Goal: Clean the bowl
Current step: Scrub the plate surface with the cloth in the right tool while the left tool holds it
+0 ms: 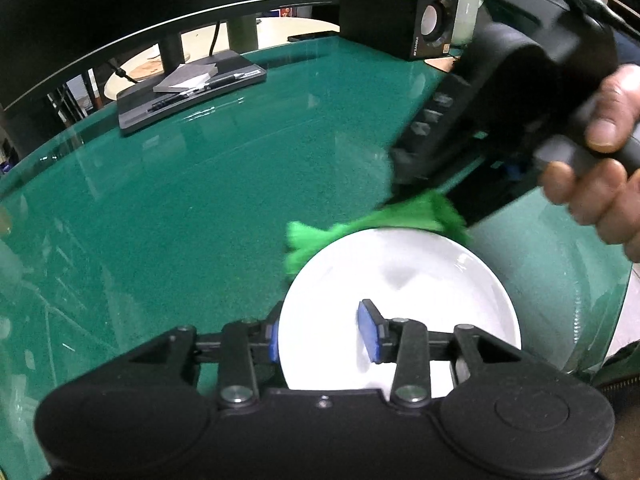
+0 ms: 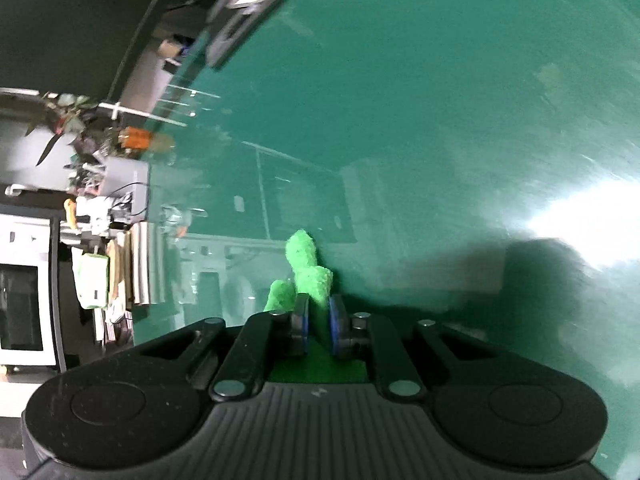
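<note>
White ceramic bowl (image 1: 400,304) sits rim between the left gripper (image 1: 324,330)'s parted, unpressing pads, so with the right gripper (image 2: 318,324) clamped on the green cloth (image 2: 308,268) just beyond its far rim, a wipe could skate it across the glass table (image 1: 200,180).

Hidden and blurred parts

The left gripper (image 1: 323,330) covers the bowl's (image 1: 420,272) near rim; shelf clutter (image 2: 100,208) is smeared.

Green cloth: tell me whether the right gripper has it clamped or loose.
Clamped: the right gripper has its pads shut on the green cloth, which sticks out beyond them.
</note>
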A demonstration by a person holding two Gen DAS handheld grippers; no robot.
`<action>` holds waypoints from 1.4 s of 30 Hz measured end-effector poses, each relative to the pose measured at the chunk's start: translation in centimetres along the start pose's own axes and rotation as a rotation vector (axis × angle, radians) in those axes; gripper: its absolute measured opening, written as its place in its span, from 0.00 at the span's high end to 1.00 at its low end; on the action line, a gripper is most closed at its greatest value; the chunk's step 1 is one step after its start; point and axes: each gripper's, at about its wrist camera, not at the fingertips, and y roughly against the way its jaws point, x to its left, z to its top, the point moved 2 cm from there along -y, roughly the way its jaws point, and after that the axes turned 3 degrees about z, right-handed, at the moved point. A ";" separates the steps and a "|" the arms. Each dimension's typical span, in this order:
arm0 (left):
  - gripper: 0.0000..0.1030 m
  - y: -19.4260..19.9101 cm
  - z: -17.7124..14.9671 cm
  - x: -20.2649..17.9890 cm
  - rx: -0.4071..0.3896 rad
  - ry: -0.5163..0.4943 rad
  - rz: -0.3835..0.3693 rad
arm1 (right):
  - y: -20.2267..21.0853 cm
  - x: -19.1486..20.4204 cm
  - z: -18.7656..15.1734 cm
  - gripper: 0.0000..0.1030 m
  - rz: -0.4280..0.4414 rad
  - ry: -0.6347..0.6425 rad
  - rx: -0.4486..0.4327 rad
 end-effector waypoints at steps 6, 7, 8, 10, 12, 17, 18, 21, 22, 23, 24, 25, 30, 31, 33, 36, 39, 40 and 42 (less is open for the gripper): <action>0.61 0.0 0.3 -0.4 0.013 -0.014 0.017 | -2.8 3.0 0.6 0.89 0.067 0.064 0.034; 0.61 -0.1 0.4 -0.5 0.016 -0.016 0.020 | -3.1 3.4 0.5 0.88 0.066 0.081 0.040; 0.61 0.0 0.3 -0.5 0.016 -0.017 0.021 | -3.3 3.6 0.5 0.89 0.065 0.095 0.045; 0.60 0.0 0.3 -0.6 0.017 -0.013 0.021 | -2.7 3.0 0.6 0.89 0.072 0.085 0.045; 0.60 0.0 0.3 -0.6 0.017 -0.012 0.021 | -1.6 1.9 0.7 0.88 0.070 0.066 0.038; 0.60 0.0 0.3 -0.7 0.019 -0.015 0.025 | 0.4 -1.1 0.5 0.88 0.045 -0.008 0.031; 0.60 0.0 0.3 -0.8 0.019 -0.016 0.026 | 0.3 -1.2 0.4 0.89 0.043 -0.012 0.029; 0.59 0.0 0.3 -0.9 0.020 -0.020 0.029 | -0.8 -0.3 0.4 0.89 0.059 -0.010 0.020; 0.59 0.0 0.3 -0.9 0.020 -0.022 0.029 | -1.3 0.3 0.4 0.89 0.071 -0.002 0.019; 0.59 0.0 0.3 -0.8 0.020 -0.023 0.030 | -1.9 1.0 0.5 0.89 0.081 0.012 0.022; 0.59 0.0 0.3 -0.8 0.021 -0.024 0.030 | -2.2 1.5 0.5 0.89 0.082 0.029 0.026; 0.59 0.0 0.3 -0.9 0.021 -0.025 0.030 | -2.3 1.8 0.5 0.89 0.078 0.045 0.029; 0.59 0.0 0.3 -0.9 0.020 -0.028 0.031 | -0.9 0.4 0.5 0.88 0.077 0.028 0.026; 0.59 0.0 0.3 -0.9 0.019 -0.029 0.030 | -0.5 -0.1 0.4 0.88 0.069 0.018 0.026; 0.59 0.0 0.3 -0.8 0.019 -0.030 0.030 | 0.2 -0.9 0.2 0.89 0.054 0.002 0.025; 0.58 0.0 0.3 -0.9 0.019 -0.033 0.031 | 0.1 -1.0 0.1 0.89 0.043 0.001 0.026; 0.58 -0.1 0.4 -0.9 0.019 -0.037 0.033 | -1.2 0.4 0.3 0.89 0.053 0.027 0.024; 0.58 -0.1 0.4 -0.9 0.019 -0.039 0.033 | -1.8 1.2 0.3 0.89 0.062 0.041 0.025; 0.58 0.0 0.4 -0.9 0.019 -0.043 0.032 | -2.5 2.3 0.4 0.89 0.066 0.071 0.029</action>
